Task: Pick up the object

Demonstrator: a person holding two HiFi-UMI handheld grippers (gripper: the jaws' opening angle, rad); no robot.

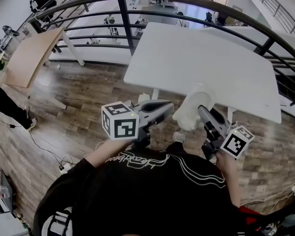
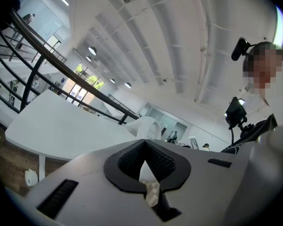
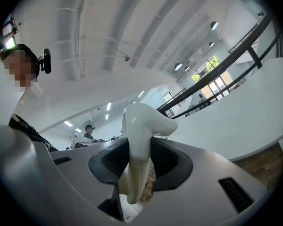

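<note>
white worktop (image 1: 201, 63) with rounded corners, standing on white legs on a wood-plank floor (image 1: 83, 90). a dark cable (image 1: 42, 146) trails across the boards toward a small white box (image 1: 65, 167) at lower left.

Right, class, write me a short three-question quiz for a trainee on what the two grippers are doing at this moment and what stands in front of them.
1. True or false: the left gripper holds the white object.
2. The right gripper is: A) open and empty; B) shut on the white object; C) resting on the floor.
3. Fill in: beyond both grippers stands a bare white ____.

Key: 1 false, its jaws are together with nothing between them. 2 B. 3 table.
</note>
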